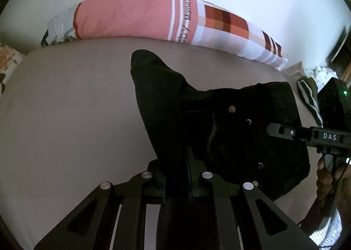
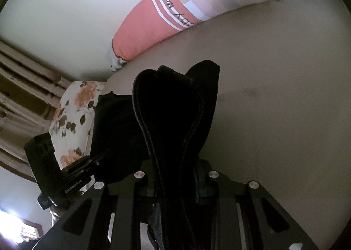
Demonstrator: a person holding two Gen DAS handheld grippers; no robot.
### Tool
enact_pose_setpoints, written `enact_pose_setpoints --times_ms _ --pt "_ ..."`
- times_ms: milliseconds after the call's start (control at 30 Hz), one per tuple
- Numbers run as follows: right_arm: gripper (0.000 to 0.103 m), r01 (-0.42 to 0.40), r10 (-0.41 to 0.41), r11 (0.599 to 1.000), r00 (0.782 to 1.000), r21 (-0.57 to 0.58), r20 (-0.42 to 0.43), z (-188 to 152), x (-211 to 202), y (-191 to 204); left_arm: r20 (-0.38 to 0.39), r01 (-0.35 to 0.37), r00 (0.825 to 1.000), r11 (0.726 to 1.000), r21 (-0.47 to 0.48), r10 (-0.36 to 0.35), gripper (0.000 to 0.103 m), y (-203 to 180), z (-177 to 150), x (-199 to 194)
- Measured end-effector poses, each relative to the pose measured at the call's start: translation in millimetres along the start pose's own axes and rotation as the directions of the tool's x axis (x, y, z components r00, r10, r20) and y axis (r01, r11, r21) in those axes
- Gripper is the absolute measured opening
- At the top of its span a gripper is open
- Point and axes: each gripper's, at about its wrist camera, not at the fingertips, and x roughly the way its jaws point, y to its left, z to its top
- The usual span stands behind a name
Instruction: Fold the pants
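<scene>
The black pants hang lifted over the beige bed sheet, with rivets and a pocket seam showing. My left gripper is shut on a fold of their dark fabric, and one end of the cloth stands up beyond its fingers. At the right edge of the left wrist view, my right gripper reaches into the pants from the side. In the right wrist view my right gripper is shut on a thick stitched edge of the pants. The left gripper grips the cloth at lower left there.
A long pink and checked pillow lies along the white wall at the far edge of the bed. A floral pillow sits at the bed's left end. A dark striped cloth lies at far right. A hand holds the right gripper's handle.
</scene>
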Motion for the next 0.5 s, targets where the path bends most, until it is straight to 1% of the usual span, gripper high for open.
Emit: enact_pose_setpoints --times_ms 167,300,500 --pt "0.021 0.004 -0.004 1.0 1.0 -0.015 0.006 32 17 3 0.02 -0.023 1.0 1.0 0.004 0.023 0.013 14 28 14" --pt "0.021 0.016 -0.016 1.0 1.0 -0.021 0.013 57 31 2 0.023 -0.021 0.999 1.0 -0.02 0.022 0.014 30 51 31" --pt "0.021 0.04 -0.04 0.999 0.999 -0.014 0.035 86 47 -6 0.033 -0.031 0.999 0.999 -0.017 0.032 0.014 45 83 49"
